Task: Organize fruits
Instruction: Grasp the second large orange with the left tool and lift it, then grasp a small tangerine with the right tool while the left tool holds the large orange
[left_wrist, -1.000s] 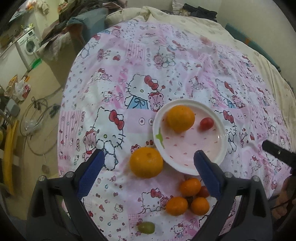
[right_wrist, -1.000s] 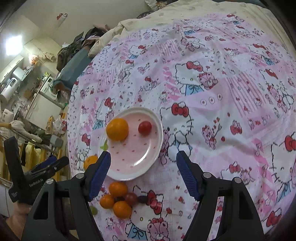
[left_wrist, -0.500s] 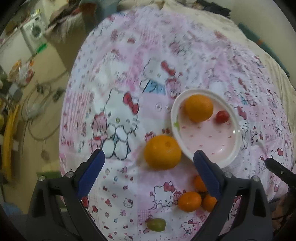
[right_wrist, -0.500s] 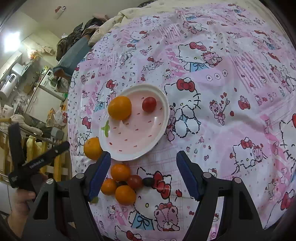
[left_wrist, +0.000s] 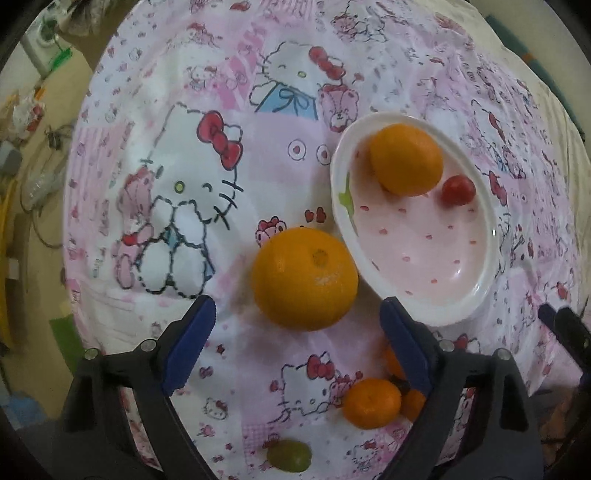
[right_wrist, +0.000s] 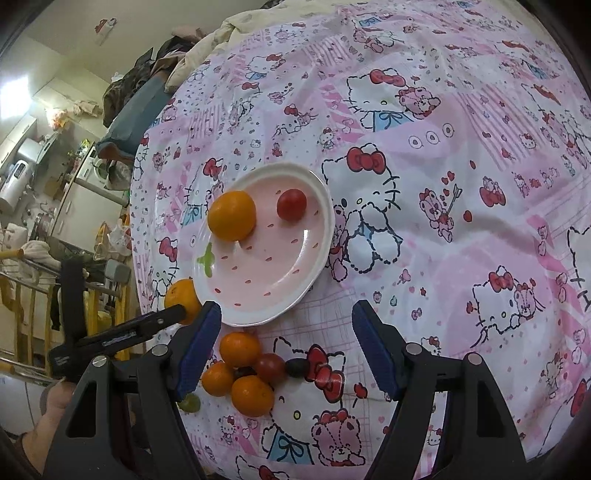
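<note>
A white plate (left_wrist: 476, 280) with pink dots lies on the Hello Kitty cloth and holds an orange (left_wrist: 406, 164) and a cherry tomato (left_wrist: 457, 190). A large orange (left_wrist: 304, 278) lies on the cloth just left of the plate. My left gripper (left_wrist: 297, 325) is open, its jaws standing wide on either side of that orange's near part. My right gripper (right_wrist: 286, 328) is open and empty over the plate's (right_wrist: 314, 266) near rim. Small oranges (right_wrist: 240, 349), a dark tomato (right_wrist: 270, 367), a dark grape (right_wrist: 297, 366) and a green grape (left_wrist: 289, 455) lie near the front edge.
The cloth's edge drops off at the left to a cluttered floor (left_wrist: 33, 155). A washing machine (left_wrist: 46, 35) stands far left. Bedding lies behind the cloth (right_wrist: 236, 26). The left gripper shows in the right wrist view (right_wrist: 122, 332) beside the large orange (right_wrist: 181, 297).
My left gripper has moved forward and down toward the large orange, which now sits between its jaws. My right gripper has drawn a little closer to the plate.
</note>
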